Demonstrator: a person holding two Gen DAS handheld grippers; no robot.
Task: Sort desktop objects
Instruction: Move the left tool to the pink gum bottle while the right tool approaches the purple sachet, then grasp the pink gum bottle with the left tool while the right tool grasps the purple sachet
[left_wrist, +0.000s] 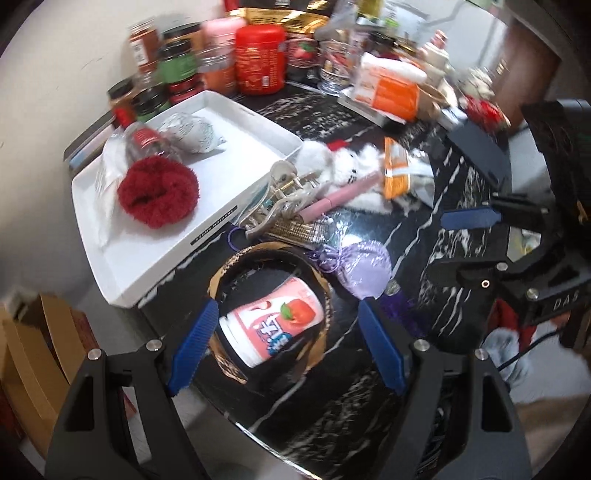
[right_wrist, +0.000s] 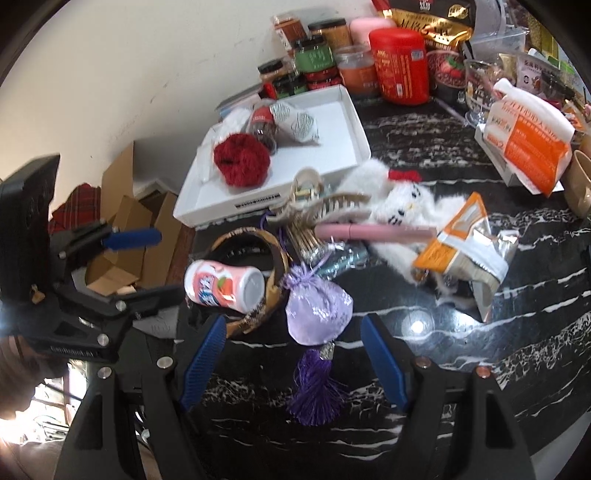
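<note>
A pink-and-white peach bottle (left_wrist: 271, 325) (right_wrist: 221, 284) lies on its side inside a brown headband (left_wrist: 221, 273) (right_wrist: 275, 254) on the black marble table. My left gripper (left_wrist: 286, 347) (right_wrist: 147, 266) is open, its blue pads either side of the bottle without touching it. A lilac sachet (right_wrist: 317, 310) (left_wrist: 364, 267) with a purple tassel (right_wrist: 314, 387) lies just right of the headband. Above it my right gripper (right_wrist: 293, 363) (left_wrist: 461, 243) hangs open and holds nothing. The white tray (left_wrist: 207, 236) (right_wrist: 229, 210) at the back left holds a red scrunchie (left_wrist: 157, 192) (right_wrist: 242, 158), a small bottle and a silver packet.
Between tray and sachet lie a hair claw (left_wrist: 284, 192), a pink tube (right_wrist: 373, 232), a white plush toy (right_wrist: 402, 203) and an orange snack packet (right_wrist: 465, 247). Jars and a red canister (left_wrist: 260, 55) crowd the back. The table edge is near the left; cardboard boxes (right_wrist: 140, 236) stand below it.
</note>
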